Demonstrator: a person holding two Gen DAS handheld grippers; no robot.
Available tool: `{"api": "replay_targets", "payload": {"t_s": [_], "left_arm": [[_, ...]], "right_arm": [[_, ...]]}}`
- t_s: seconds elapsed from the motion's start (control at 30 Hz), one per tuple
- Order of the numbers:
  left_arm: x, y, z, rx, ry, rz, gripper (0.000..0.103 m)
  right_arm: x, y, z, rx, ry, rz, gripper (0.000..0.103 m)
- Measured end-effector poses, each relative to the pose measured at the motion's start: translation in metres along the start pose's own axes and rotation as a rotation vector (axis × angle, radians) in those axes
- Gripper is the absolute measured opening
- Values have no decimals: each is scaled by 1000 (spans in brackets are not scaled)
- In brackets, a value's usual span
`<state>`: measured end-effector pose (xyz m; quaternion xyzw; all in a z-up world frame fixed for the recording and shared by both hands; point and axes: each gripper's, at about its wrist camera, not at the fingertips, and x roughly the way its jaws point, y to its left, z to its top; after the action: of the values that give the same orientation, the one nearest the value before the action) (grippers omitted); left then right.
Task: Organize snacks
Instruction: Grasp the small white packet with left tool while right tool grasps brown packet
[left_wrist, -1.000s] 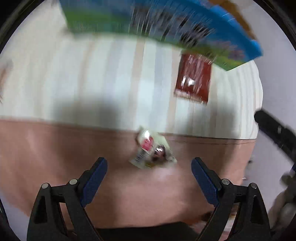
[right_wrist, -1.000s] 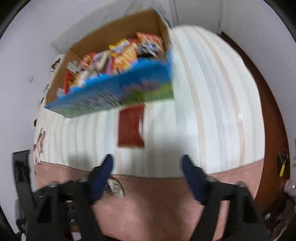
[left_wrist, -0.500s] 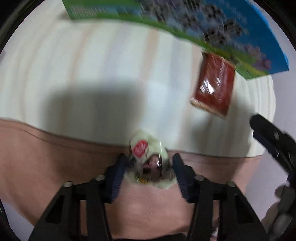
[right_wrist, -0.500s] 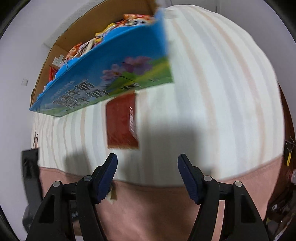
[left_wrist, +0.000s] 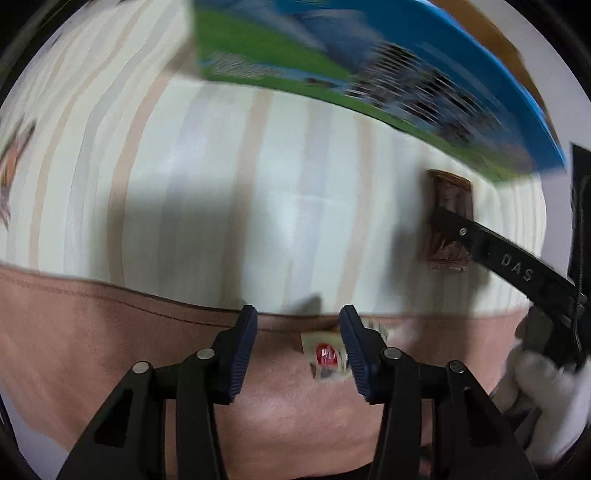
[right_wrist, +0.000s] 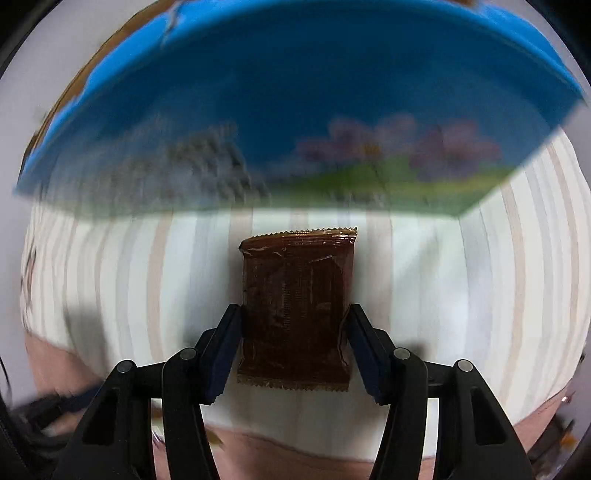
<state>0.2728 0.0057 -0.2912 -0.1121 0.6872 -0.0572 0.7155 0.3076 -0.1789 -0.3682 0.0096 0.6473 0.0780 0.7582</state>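
Note:
A brown snack packet (right_wrist: 295, 295) lies flat on the striped cloth. My right gripper (right_wrist: 293, 314) points down over it, jaws closing, and the pads touch its two long edges. The left wrist view shows the same brown packet (left_wrist: 448, 199) under a finger (left_wrist: 509, 258) of the right gripper. A small pale packet with a red label (left_wrist: 327, 356) lies on the brown cloth. It rests against the right finger of my left gripper (left_wrist: 297, 314), whose jaws are opening. The left pad stands well apart from it. The blue snack box (right_wrist: 295, 92) stands just behind the brown packet.
The striped cloth (left_wrist: 221, 184) covers the surface, with a brown cloth band (left_wrist: 110, 332) along its near edge. The blue box (left_wrist: 369, 55) fills the back. A white-gloved hand (left_wrist: 546, 391) holds the right gripper at the lower right.
The left gripper shut around the small pale packet, then shifted left so the packet now sits by its right finger. The right gripper came down over the brown packet and its jaws narrowed onto it.

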Motion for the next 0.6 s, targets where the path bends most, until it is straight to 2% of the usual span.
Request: {"api": "replay_targets", "payload": {"t_s": [0.07, 0.2, 0.3, 0.4, 0.47, 0.6], "left_arm": [[-5, -14, -6, 103, 1, 11, 54], [-2, -59, -23, 349, 32, 62, 56], [17, -95, -28, 521, 79, 138, 56], [40, -120, -36, 646, 112, 232, 56], [50, -125, -34, 667, 112, 272, 58], [48, -107, -14, 471, 113, 206, 58]], "right_arm": [[-4, -7, -15, -16, 27, 12, 60], [-14, -26, -54, -17, 93, 43, 60], [-17, -41, -76, 31, 121, 66, 60], [-16, -50, -87, 76, 121, 71, 60], [-15, -56, -90, 104, 116, 76, 60], [-18, -62, -95, 146, 103, 86, 60]]}}
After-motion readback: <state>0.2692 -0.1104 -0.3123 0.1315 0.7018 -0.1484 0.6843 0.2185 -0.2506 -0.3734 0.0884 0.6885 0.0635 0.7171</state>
